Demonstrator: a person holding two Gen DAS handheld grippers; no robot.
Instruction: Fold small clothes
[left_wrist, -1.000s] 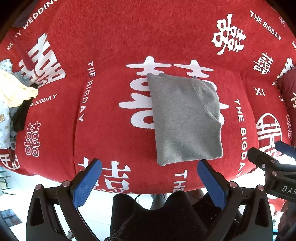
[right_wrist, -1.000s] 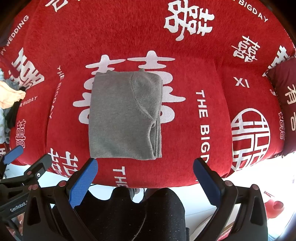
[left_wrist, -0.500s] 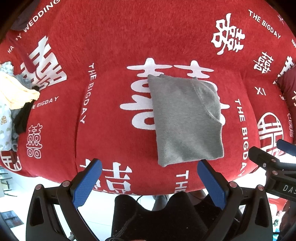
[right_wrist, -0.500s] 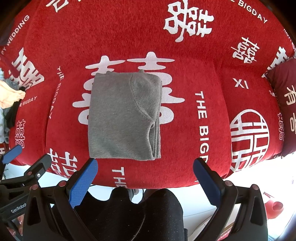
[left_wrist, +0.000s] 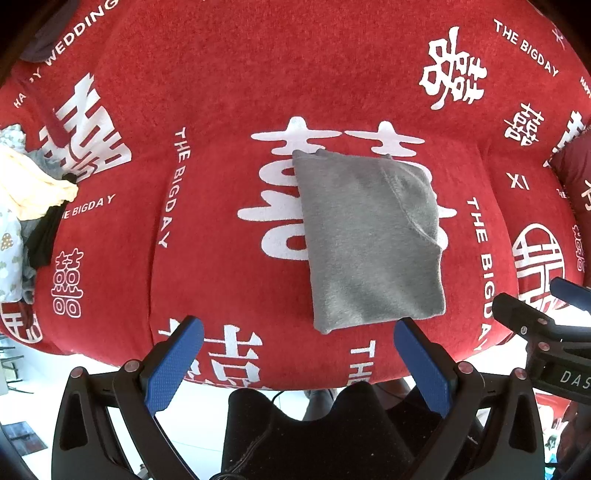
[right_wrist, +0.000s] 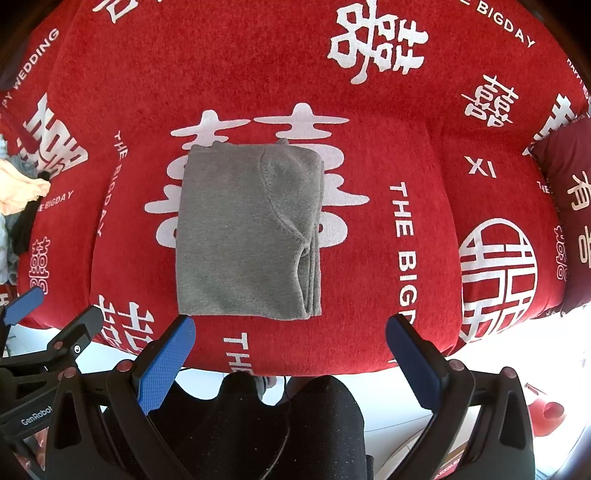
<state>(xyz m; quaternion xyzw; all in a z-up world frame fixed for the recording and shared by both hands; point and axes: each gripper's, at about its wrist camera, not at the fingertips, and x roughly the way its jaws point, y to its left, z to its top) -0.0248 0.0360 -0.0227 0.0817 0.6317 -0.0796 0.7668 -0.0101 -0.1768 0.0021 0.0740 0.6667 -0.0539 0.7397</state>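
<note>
A soft, fuzzy grey garment (right_wrist: 247, 232) lies folded into a neat rectangle on the middle cushion of a plush red sofa (right_wrist: 406, 110) printed with white characters, "THE BIGDAY" and "WEDDING". The left gripper (left_wrist: 299, 354) and right gripper (right_wrist: 291, 349) hover at the sofa's front edge, blue-padded jaws spread wide and empty. A heap of unfolded clothes (left_wrist: 22, 206) sits far left; a dark red cushion (right_wrist: 569, 221) leans at right.

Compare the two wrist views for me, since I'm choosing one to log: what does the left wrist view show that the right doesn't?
Only the left view shows the pale patterned cloth in the unfolded clothes pile. Only the right view shows the dark red cushion fully and the folded garment's stacked edges. Both share the folded grey garment on the red sofa cover, with left gripper and right gripper open.
</note>
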